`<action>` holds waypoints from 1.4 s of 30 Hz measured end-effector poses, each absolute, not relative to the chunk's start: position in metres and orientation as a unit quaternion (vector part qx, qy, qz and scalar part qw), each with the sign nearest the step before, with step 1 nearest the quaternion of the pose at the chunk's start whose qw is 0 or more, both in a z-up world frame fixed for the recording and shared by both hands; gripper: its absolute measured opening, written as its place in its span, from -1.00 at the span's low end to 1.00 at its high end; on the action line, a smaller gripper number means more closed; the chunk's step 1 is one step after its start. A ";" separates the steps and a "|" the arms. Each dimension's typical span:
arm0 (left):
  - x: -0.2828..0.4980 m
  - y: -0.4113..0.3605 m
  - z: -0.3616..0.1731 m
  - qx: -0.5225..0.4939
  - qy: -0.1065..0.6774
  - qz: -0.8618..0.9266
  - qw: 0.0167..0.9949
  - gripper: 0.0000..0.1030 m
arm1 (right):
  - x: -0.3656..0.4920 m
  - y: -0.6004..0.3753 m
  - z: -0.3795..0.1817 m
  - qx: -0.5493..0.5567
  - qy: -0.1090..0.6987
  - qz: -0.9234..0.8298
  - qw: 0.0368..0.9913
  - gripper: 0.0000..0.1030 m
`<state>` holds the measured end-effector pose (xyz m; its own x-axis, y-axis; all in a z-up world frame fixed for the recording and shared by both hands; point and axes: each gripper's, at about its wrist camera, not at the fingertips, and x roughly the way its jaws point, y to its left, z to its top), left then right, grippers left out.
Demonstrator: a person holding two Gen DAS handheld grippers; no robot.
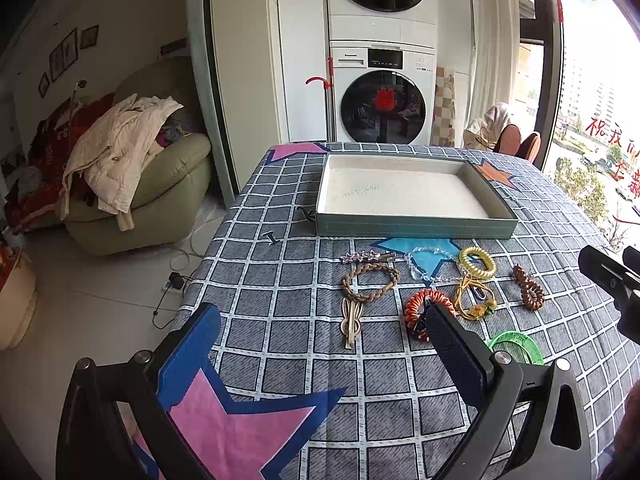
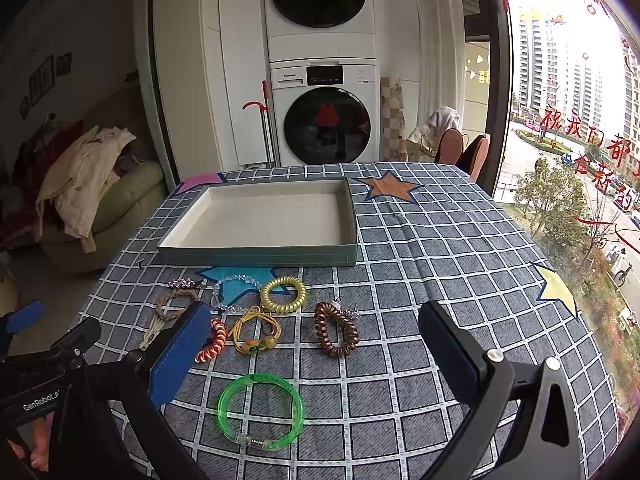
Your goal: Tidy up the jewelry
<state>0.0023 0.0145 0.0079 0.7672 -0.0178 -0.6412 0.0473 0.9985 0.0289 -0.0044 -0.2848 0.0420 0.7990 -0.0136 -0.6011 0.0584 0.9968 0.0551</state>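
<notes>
An empty grey-green tray (image 1: 412, 227) (image 2: 256, 258) with a white lining sits at the table's far middle. In front of it lie a braided brown hair tie (image 1: 370, 282), a star clip (image 1: 360, 257), a beige clip (image 1: 351, 322), a clear bead bracelet (image 1: 424, 264), a yellow coil tie (image 2: 283, 294), an orange coil tie (image 1: 420, 306), a yellow cord bracelet (image 2: 256, 330), a brown coil tie (image 2: 336, 330) and a green bangle (image 2: 260, 410). My left gripper (image 1: 320, 332) is open above the near left. My right gripper (image 2: 316, 338) is open over the brown coil and green bangle.
The table (image 2: 440, 248) wears a grey checked cloth with coloured stars. Two small dark pieces (image 1: 273, 237) lie left of the tray. Behind stand stacked washing machines (image 1: 382, 92), an armchair with clothes (image 1: 132, 168) at the left, and chairs by a window (image 2: 464, 152) at the right.
</notes>
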 end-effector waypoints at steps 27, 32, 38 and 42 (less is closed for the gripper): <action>0.003 0.013 0.009 0.022 0.342 -0.018 0.939 1.00 | -0.004 -0.285 0.043 0.037 0.317 -0.018 0.947 1.00; 0.004 0.011 0.007 0.023 0.344 -0.017 0.939 1.00 | -0.004 -0.286 0.041 0.039 0.318 -0.019 0.947 1.00; 0.007 0.012 0.003 0.023 0.349 -0.016 0.937 1.00 | -0.002 -0.287 0.038 0.041 0.322 -0.017 0.946 1.00; 0.009 0.012 0.001 0.021 0.353 -0.015 0.935 1.00 | -0.001 -0.287 0.035 0.041 0.324 -0.017 0.945 1.00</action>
